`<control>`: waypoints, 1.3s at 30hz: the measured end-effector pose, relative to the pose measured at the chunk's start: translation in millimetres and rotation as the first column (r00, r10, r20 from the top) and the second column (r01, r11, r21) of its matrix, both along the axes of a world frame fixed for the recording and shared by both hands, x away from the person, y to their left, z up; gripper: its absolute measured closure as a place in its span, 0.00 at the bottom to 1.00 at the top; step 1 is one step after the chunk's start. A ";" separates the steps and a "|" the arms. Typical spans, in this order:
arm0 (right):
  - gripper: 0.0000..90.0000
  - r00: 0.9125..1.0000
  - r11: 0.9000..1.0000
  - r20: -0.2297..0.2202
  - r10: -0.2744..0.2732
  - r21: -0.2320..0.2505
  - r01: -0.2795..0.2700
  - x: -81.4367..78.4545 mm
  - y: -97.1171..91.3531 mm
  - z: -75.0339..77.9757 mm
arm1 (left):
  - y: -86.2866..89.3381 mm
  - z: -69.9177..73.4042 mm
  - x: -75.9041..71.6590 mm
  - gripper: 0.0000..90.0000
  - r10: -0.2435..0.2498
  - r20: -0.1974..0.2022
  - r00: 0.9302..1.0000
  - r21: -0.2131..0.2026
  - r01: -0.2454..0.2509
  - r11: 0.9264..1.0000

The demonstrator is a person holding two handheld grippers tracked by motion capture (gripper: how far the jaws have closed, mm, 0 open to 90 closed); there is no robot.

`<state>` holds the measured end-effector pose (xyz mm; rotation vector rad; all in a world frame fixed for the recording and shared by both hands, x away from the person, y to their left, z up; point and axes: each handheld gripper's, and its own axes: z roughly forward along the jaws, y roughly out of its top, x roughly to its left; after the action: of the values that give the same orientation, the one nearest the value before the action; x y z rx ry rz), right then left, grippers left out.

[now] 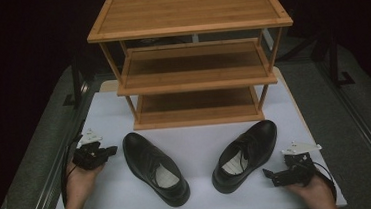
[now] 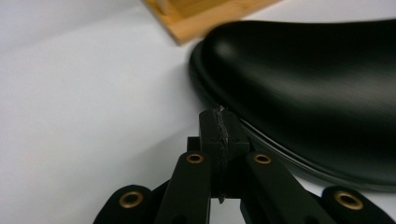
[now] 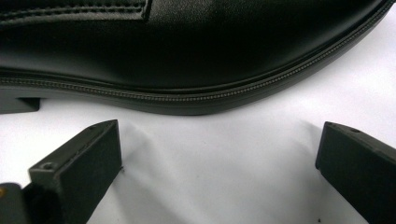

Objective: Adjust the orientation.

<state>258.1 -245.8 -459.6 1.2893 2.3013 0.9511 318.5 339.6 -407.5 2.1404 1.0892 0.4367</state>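
Two black leather dress shoes lie on the white table top [image 1: 202, 148]. The left shoe [image 1: 156, 167] points its toe toward the rack, and the right shoe [image 1: 245, 155] does too. My left gripper [image 1: 111, 151] is held just left of the left shoe's toe. Its jaws are shut with nothing between them [image 2: 219, 128], and their tips sit close beside the glossy toe [image 2: 303, 88]. My right gripper [image 1: 270, 174] rests right of the right shoe's heel. It stands open [image 3: 219, 154], facing the shoe's side and stitched sole [image 3: 187, 60], with only bare table between its fingers [image 3: 79, 161].
A three-tier bamboo shoe rack [image 1: 192, 59] stands at the back of the table, its shelves bare; one corner of its base [image 2: 201, 16] lies just beyond the left shoe's toe. Dark floor surrounds the table on both sides.
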 end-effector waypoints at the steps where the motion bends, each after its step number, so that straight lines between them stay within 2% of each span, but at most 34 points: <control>1: 0.00 1.000 1.000 0.000 0.000 -0.001 0.000 0.0 0.1 0.0 | -1.7 -0.1 -5.1 1.00 -0.006 -0.001 1.000 -0.001 0.006 1.000; 4: 0.00 1.000 1.000 -0.001 -0.001 -0.001 0.001 -0.1 0.1 0.0 | -9.5 -0.8 -23.3 1.00 -0.042 -0.001 0.999 0.005 0.042 0.999; 10: 0.00 1.000 1.000 -0.001 -0.001 -0.001 0.001 -0.1 0.1 0.0 | -24.1 -3.0 -43.8 1.00 -0.095 -0.003 0.995 0.001 0.095 0.996; 13: 0.00 1.000 1.000 -0.001 -0.001 -0.001 0.001 -0.1 0.1 0.0 | -28.2 -5.6 -48.5 1.00 -0.110 -0.012 0.994 0.010 0.110 0.994; 17: 0.00 1.000 1.000 -0.001 -0.001 -0.001 0.001 -0.1 0.1 0.0 | -36.0 -14.0 -53.5 1.00 -0.139 -0.052 0.989 0.017 0.140 0.990; 22: 0.00 1.000 1.000 -0.001 -0.001 -0.001 0.001 -0.1 0.1 0.0 | -46.4 -19.0 -52.9 1.00 -0.173 -0.071 0.982 0.034 0.176 0.984; 23: 0.00 1.000 1.000 -0.001 -0.001 -0.001 0.001 -0.1 0.1 0.0 | -47.5 -19.2 -53.0 1.00 -0.175 -0.069 0.982 0.043 0.178 0.983; 31: 0.00 1.000 1.000 -0.002 -0.001 -0.002 0.001 -0.1 0.2 0.1 | -47.2 -19.3 -48.6 1.00 -0.183 -0.072 0.981 0.037 0.186 0.982; 39: 0.00 1.000 1.000 -0.002 -0.001 -0.002 0.001 0.0 0.2 0.1 | -55.7 -18.8 -36.0 1.00 -0.194 -0.062 0.979 0.063 0.198 0.978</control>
<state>258.1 -245.7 -459.5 1.2909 2.3026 0.9469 282.5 283.9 -426.3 2.3071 0.8925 0.3284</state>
